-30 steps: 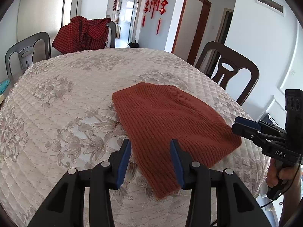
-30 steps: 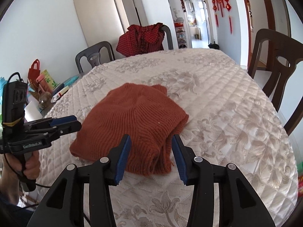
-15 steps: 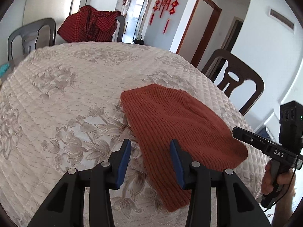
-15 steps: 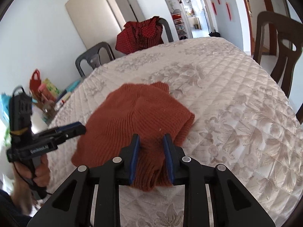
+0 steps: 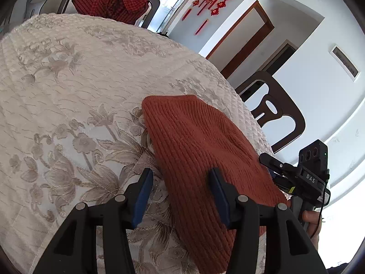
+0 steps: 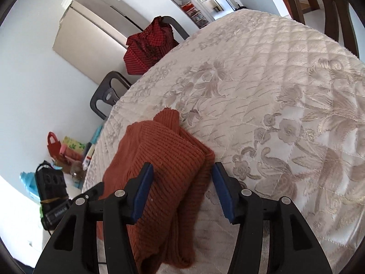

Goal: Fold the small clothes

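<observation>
Now both my left gripper (image 5: 180,191) and right gripper (image 6: 182,187) have dropped closer, jaws opening, empty, straddling the rust sweater's (image 5: 200,150) near edges, ready to pinch.

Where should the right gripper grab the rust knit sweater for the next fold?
Probably the near right corner of the rust knit sweater, coming in low from the table's near edge. There the folded layers stack into one thick edge, already lying between the opening jaws of the right gripper; a pinch there should catch every layer.
</observation>
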The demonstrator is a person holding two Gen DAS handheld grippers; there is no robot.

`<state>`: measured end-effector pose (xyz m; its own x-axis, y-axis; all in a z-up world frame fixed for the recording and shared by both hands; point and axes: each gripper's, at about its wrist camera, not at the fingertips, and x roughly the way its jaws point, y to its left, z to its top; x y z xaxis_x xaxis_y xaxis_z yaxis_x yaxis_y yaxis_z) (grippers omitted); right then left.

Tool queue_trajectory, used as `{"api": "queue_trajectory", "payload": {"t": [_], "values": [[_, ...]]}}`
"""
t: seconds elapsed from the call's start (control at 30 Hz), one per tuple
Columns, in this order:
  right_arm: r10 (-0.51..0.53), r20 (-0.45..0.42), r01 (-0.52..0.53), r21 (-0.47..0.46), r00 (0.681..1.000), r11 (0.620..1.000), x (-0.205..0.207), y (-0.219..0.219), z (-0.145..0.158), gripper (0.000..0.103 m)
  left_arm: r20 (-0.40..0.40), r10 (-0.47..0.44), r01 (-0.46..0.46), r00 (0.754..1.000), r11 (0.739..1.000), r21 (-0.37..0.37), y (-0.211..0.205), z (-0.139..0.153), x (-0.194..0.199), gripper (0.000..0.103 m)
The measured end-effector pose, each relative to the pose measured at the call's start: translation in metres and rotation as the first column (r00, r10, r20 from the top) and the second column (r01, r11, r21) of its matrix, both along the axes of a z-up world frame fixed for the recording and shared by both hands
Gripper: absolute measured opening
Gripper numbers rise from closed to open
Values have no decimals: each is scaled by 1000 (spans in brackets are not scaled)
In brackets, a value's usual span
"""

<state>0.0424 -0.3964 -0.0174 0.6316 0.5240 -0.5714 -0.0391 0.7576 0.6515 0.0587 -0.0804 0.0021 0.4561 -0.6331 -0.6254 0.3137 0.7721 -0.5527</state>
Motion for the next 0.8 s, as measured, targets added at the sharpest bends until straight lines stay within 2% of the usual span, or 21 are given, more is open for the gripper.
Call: {"api": "queue_trajectory", "payload": {"t": [0.33, 0.57, 0.6, 0.63, 0.7, 0.8], "values": [[61, -35, -61, 4, 998, 998, -8, 9, 3, 54, -14, -13, 13, 1000, 1000, -28, 0, -4, -11, 55], [35, -29, -34, 21, 999, 999, 12, 5, -2, 52, -1, -32, 32, 999, 999, -14, -5, -3, -2, 55], [38, -31, -38, 16, 999, 999, 13, 7, -1, 50, 0, -30, 30, 1000, 999, -14, -5, -3, -3, 55], [45, -31, -45, 7, 998, 999, 13, 9, -1, 39, 1, -28, 28, 1000, 999, -15, -5, -3, -4, 55], [70, -36, -69, 20, 997, 997, 10, 13, -3, 29, 7, -37, 37, 999, 999, -20, -5, -3, -7, 47], [70, -30, -69, 23, 997, 997, 2, 12, -2, 26, 13, -30, 31, 999, 999, -18, -7, -2, -9, 41]]}}
